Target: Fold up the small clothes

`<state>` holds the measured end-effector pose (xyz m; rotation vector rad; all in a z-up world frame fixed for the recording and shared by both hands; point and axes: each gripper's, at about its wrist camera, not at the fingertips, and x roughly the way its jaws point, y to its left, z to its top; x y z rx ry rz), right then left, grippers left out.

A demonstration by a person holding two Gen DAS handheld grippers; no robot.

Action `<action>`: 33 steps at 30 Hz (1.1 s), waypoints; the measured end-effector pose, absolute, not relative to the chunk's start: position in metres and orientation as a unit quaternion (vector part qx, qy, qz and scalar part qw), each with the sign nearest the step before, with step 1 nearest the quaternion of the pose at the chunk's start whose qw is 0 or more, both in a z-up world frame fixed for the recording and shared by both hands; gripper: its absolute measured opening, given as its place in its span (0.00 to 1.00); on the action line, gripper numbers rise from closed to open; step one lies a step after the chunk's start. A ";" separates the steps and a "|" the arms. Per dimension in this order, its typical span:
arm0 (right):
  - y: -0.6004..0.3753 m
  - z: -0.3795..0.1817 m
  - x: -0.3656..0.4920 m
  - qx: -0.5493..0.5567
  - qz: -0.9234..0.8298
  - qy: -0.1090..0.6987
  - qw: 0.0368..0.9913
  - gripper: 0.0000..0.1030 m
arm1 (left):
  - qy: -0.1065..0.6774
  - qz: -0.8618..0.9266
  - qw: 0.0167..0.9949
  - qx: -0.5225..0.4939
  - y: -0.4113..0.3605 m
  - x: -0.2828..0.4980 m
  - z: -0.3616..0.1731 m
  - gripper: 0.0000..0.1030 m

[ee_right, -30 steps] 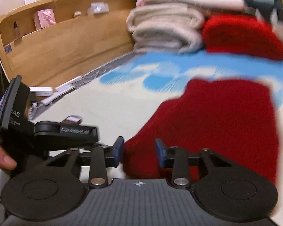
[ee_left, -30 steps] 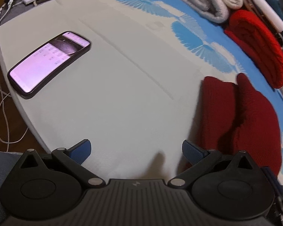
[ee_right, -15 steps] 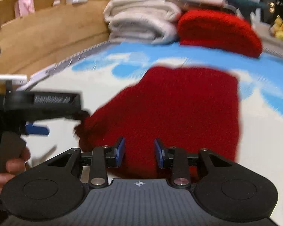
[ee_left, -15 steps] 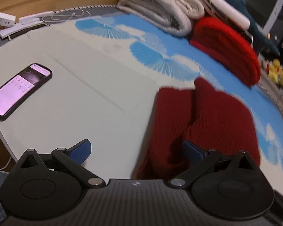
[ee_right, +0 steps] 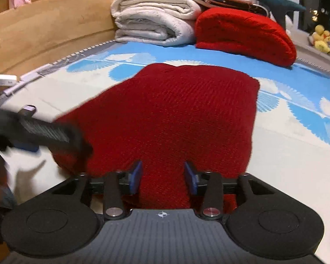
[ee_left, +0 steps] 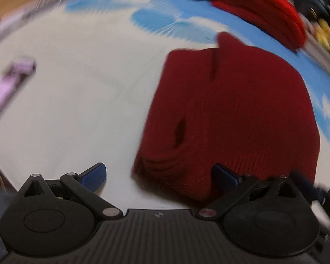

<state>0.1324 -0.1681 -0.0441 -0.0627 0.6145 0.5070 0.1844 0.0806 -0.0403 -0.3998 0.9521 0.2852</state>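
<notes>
A dark red knitted garment [ee_left: 235,114] lies folded on the bed, its near edge just in front of both grippers; it also shows in the right wrist view [ee_right: 176,118]. My left gripper [ee_left: 159,176] is open wide, its right fingertip [ee_left: 224,176] over the garment's near left corner and its left fingertip over bare sheet. My right gripper [ee_right: 162,176] is open with a narrower gap, and the garment's near edge lies between its blue pads. The left gripper's body [ee_right: 44,129] shows blurred at the garment's left side in the right wrist view.
A phone [ee_left: 6,85] lies on the white sheet at the left. Folded cream blankets [ee_right: 154,19] and a bright red folded knit [ee_right: 246,33] are stacked at the back. A wooden headboard [ee_right: 44,22] runs behind. Yellow plush toys [ee_right: 325,39] sit at the far right.
My left gripper has swung right toward the red garment, now over its near left corner. My right gripper has moved closer over the garment's near edge. Both stay open.
</notes>
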 end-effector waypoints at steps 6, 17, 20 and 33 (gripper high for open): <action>-0.189 -0.023 0.135 0.023 0.254 0.290 0.923 0.47 | 0.453 0.118 0.851 -0.240 0.098 0.181 -0.043 1.00; -0.202 -0.023 0.223 0.012 0.198 0.292 0.936 0.60 | 0.449 0.115 0.845 -0.268 0.105 0.176 -0.044 1.00; -0.200 -0.021 0.229 0.009 0.207 0.300 0.931 0.61 | 0.447 0.116 0.845 -0.271 0.104 0.177 -0.044 1.00; -0.260 -0.005 0.219 0.130 0.220 0.336 0.907 0.79 | 0.432 0.081 0.865 -0.240 0.083 0.171 -0.037 1.00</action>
